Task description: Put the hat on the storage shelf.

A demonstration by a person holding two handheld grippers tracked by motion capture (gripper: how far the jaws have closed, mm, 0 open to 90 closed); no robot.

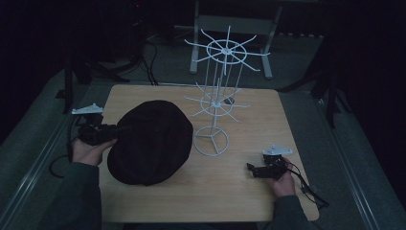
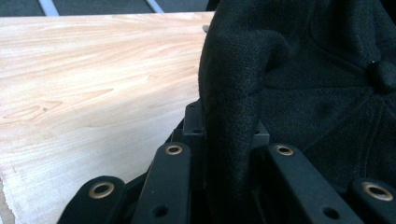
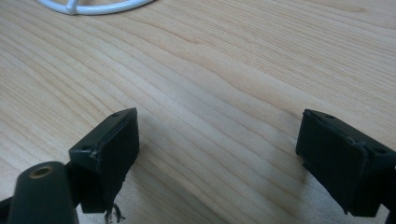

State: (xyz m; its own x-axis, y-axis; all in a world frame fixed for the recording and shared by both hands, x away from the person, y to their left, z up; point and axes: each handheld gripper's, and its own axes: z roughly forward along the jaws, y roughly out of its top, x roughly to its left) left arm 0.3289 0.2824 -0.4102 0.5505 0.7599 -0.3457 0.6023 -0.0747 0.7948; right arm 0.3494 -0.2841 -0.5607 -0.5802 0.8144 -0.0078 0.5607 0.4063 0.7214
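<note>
At table left, left gripper (image 1: 115, 130) is clamped on a fold at the edge of the black cap (image 1: 149, 141). In the left gripper view a ridge of cloth (image 2: 231, 135) runs between the jaws, pads pressed in on both sides. Most of the cap lies on the table (image 1: 230, 187), left of centre, crown up, just beside the base ring of the white wire rack (image 1: 211, 140).

Risk 1: bite looks narrow, on soft fabric only. If lifted fast, weight of the hanging cap could pull the fold out and drop it.

Risk 2: cap nearly touches the rack base (image 3: 88, 7). A sideways swing could snag the lower spokes or tip the light stand.

Risk 3: upper spokes are thin and spaced; a limp cap brought in off-centre may slide off a spoke rather than hang.

At table right, right gripper (image 1: 253, 169) rests low over bare wood, jaws spread wide, nothing between them. It stands well apart from the cap, so it gives no support if the grip fails.
</note>
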